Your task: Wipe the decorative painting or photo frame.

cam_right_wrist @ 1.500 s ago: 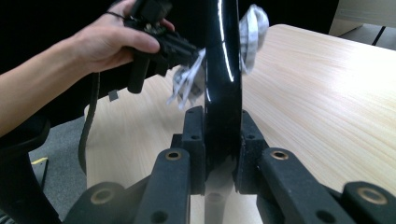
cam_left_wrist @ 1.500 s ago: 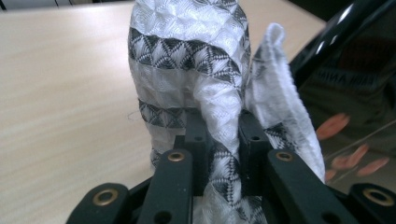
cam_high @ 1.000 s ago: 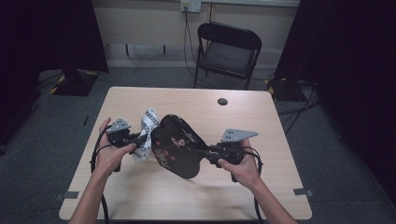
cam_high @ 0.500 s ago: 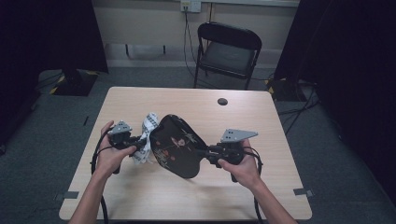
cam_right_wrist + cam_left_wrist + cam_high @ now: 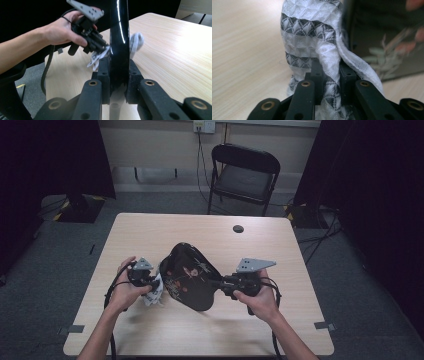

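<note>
— What have you got in each gripper?
— My left gripper (image 5: 150, 281) is clamped on the patterned cloth (image 5: 312, 42), pressed to the black tray (image 5: 190, 276). My right gripper (image 5: 119, 75) pinches the tray's rim; that view shows it edge-on.
— And from above?
— Its painted face shows, tilted, long axis running far-left to near-right over the table (image 5: 150, 230).

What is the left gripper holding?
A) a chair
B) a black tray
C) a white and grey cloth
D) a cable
C: in the left gripper view the left gripper is shut on the cloth, pinched between its fingers, right beside the black tray.
</note>
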